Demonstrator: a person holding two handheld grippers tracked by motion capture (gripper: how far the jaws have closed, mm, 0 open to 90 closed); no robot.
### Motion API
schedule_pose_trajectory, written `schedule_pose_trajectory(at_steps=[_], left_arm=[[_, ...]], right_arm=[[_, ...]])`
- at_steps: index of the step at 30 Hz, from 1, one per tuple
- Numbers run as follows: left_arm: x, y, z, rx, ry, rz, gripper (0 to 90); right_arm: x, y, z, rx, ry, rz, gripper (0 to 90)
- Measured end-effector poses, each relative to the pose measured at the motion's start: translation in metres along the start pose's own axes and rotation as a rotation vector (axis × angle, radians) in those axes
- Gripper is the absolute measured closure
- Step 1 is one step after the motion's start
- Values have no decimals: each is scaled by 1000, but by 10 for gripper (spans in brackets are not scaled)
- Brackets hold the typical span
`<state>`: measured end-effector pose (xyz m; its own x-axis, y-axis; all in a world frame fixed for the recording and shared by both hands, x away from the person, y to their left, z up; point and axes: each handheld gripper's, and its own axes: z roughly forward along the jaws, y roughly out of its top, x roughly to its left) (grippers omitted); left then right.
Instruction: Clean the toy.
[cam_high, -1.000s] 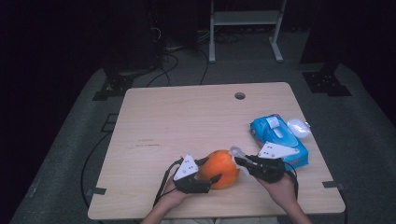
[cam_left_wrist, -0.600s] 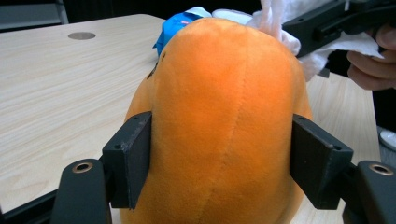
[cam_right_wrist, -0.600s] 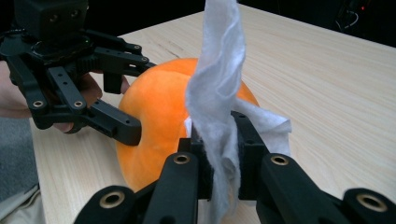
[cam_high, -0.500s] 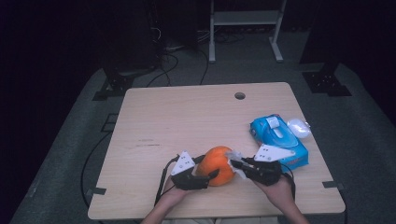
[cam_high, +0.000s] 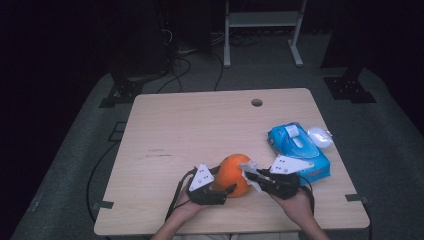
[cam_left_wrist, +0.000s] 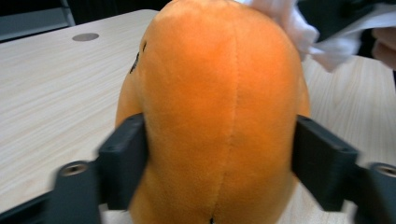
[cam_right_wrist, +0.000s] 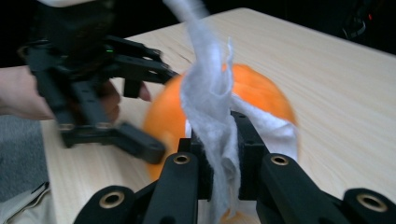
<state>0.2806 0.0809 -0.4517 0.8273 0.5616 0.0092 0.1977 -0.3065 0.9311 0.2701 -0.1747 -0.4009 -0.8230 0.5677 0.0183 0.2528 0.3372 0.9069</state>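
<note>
An orange plush ball (cam_high: 234, 175) rests near the table's front edge. My left gripper (cam_high: 226, 181) clamps it from the left. In the left gripper view its black jaws press into both sides of the plush (cam_left_wrist: 219, 107), and they have just been closing a little tighter on it. My right gripper (cam_high: 248, 175) comes in from the right, shut on a white wipe (cam_high: 251, 172). In the right gripper view the wipe (cam_right_wrist: 212, 107) stands pinched between the jaws and lies against the plush (cam_right_wrist: 261, 93). The left gripper (cam_right_wrist: 159, 112) shows beyond it.
A blue pack of wet wipes (cam_high: 299, 147) lies at the right of the wooden table (cam_high: 200, 130), with a small white object (cam_high: 320, 136) beside it. A cable hole (cam_high: 257, 102) sits near the far edge. A white shelf frame and cables stand on the floor behind.
The right gripper with the wipe has shifted slightly against the plush's right side. The left hand has kept still with the plush in its jaws.
</note>
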Motion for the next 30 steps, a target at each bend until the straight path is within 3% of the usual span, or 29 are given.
schedule_pose_trajectory(at_steps=[3, 5, 8, 10, 13, 14, 17, 18, 20, 24, 30], left_arm=[[-5, 11, -7, 18, -8, 39, 382], [-6, 14, -13, 16, -16, 42, 393], [-3, 12, -16, 61, -46, 68, 395], [0, 10, -17, 49, -57, 59, 356], [5, 11, -18, 17, -52, 28, 229], [7, 10, -17, 21, -41, 22, 198], [7, 3, -8, 39, -49, 18, 179], [5, 1, -4, 47, -59, 23, 179], [-1, -1, 2, 53, -36, 56, 183], [-5, 6, -4, 56, 9, 95, 404], [0, 16, -18, 67, 10, 89, 449]], right_arm=[[8, 7, -1, -25, 26, -18, 805], [9, 8, -4, -41, 35, -13, 805], [1, 3, -1, -29, 42, 23, 806], [-6, -5, 3, -13, 52, 62, 805], [-16, -10, 4, 10, -11, 66, 805], [-21, -12, 2, 9, -25, 91, 805], [-28, -15, -3, 1, -36, 126, 805], [-27, -15, -3, 1, -35, 123, 804], [-20, -12, -1, 9, -45, 97, 805], [-20, -11, 0, 0, -46, 106, 805], [-5, -3, -1, -13, -11, 72, 805]])
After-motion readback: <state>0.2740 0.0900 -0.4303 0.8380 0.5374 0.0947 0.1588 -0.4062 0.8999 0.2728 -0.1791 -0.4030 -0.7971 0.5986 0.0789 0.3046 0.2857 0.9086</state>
